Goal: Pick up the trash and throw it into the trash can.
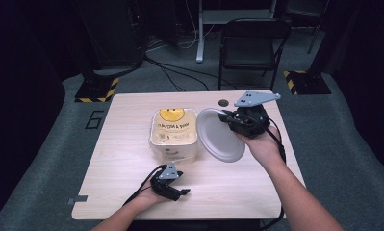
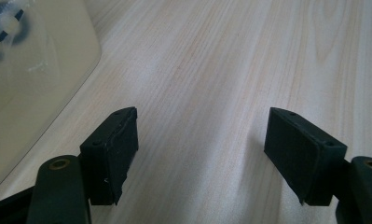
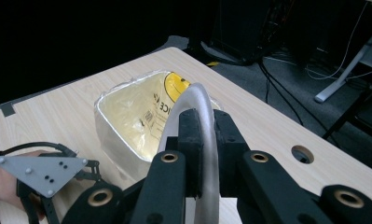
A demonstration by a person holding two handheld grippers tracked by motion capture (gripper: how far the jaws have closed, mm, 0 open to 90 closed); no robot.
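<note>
My right tongs (image 1: 224, 117) are clamped on the rim of the grey plate (image 1: 218, 137), which I hold tilted up on edge above the tabletop (image 1: 122, 159), just right of centre in the high view. In the right gripper view the rim (image 3: 207, 140) runs up between the two jaws, edge-on to the camera.

What matters here is the plate against the bag-lined tub (image 1: 174, 132) at the centre of the frame. The plate's lower left edge sits just beside the tub's right wall, and its face leans toward the open mouth. From the right tongs the tub lies to the left and slightly lower, so I judge a leftward tip or carry is what any drop into it calls for.

My left tongs (image 1: 182, 191) rest low at the bottom centre of the high view, jaws apart and holding nothing, with bare wood between them (image 2: 202, 154) and the tub's corner (image 2: 39, 84) at the upper left. They are nearer the tub's front; the right is nearer its side.
</note>
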